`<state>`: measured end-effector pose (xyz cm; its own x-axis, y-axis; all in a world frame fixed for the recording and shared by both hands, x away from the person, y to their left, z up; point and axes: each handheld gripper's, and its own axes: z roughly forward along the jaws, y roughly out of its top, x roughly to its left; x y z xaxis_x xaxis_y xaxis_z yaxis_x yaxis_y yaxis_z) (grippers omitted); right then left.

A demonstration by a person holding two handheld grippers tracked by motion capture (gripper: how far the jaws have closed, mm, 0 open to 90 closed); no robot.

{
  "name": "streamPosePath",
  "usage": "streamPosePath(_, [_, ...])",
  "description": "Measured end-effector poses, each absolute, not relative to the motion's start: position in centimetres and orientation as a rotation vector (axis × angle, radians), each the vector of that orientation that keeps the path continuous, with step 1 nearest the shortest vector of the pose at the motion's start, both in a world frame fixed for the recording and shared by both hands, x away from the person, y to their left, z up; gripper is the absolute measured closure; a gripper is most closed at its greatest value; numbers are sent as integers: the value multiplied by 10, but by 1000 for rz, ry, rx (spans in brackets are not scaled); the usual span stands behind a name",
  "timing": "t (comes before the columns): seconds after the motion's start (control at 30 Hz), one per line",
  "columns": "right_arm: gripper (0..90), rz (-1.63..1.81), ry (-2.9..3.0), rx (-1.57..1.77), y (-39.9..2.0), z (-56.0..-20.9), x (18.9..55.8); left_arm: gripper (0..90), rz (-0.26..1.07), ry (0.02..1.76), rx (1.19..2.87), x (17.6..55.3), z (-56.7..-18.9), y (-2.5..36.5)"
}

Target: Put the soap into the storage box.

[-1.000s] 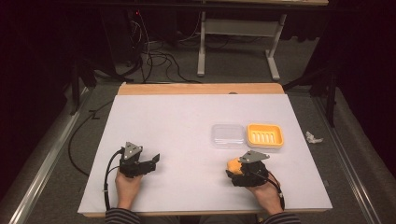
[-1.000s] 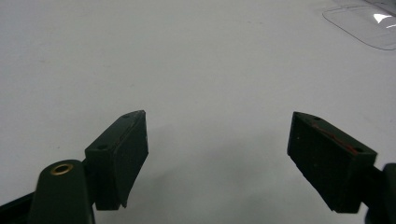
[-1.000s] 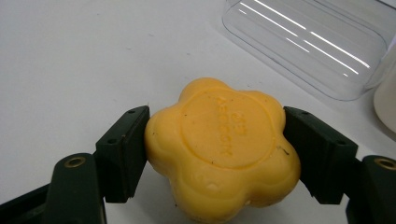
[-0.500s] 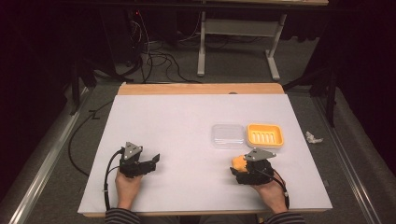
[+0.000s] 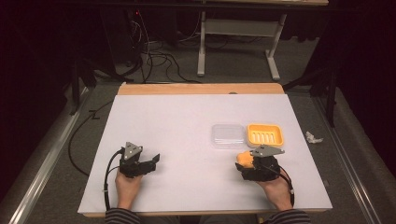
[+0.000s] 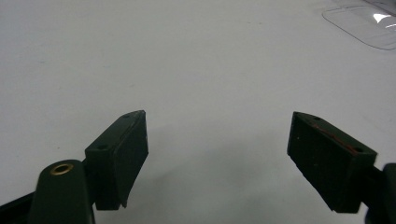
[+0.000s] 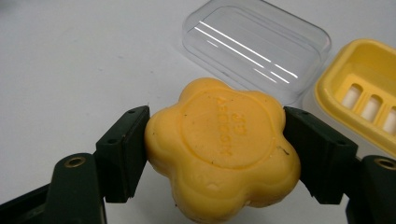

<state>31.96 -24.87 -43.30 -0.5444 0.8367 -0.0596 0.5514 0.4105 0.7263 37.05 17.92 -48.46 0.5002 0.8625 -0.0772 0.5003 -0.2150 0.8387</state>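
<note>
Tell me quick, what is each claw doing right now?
Left claw: open, nothing between its jaws, resting low over the white table.
Right claw: closed on a yellow flower-shaped soap bar.

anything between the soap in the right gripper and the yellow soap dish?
Nothing visible. The right gripper holds the flower-shaped soap between its jaws, just short of the yellow soap dish. The clear lid lies beside the dish, on its left in the high view, off the direct line. Bare table otherwise.
</note>
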Motion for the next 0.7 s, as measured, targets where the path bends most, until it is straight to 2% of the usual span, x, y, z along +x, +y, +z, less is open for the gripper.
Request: streamPosePath(0.7, [273,951,2171,1234,-280,-411,334,210,521,1133,1871,371,-485,179])
